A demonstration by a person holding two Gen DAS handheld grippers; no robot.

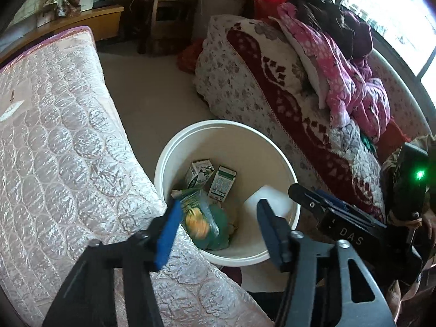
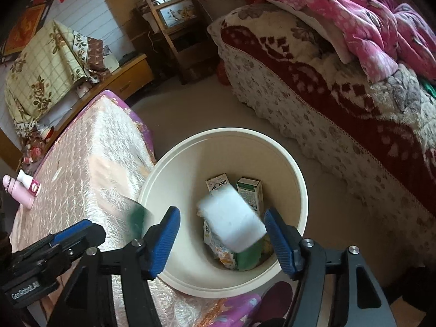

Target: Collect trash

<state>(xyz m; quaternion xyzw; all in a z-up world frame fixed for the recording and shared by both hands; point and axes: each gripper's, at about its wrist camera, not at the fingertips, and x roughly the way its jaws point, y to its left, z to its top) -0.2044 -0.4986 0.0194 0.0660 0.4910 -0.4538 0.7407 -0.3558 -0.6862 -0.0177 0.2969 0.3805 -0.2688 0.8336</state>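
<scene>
A white round bin (image 1: 174, 152) (image 2: 163, 179) stands on the floor between the quilted table and the sofa. Inside lie two small green-and-white cartons (image 1: 209, 177) (image 2: 249, 189) and a crumpled green and yellow wrapper (image 1: 203, 222) (image 2: 223, 253). A white block (image 2: 231, 220) is blurred in mid-air over the bin, between my right gripper's fingers but touching neither; it also shows in the left wrist view (image 1: 268, 200). My right gripper (image 2: 222, 234) is open over the bin. My left gripper (image 1: 218, 226) is open and empty over the bin's near rim.
A table with a pink quilted cover (image 1: 54, 141) (image 2: 90, 163) touches the bin's left side; a pink bottle (image 2: 19, 193) lies on it. A sofa with a floral and red blanket (image 1: 272, 87) (image 2: 327, 87) and pink bedding runs along the right. Wooden furniture (image 2: 174, 32) stands behind.
</scene>
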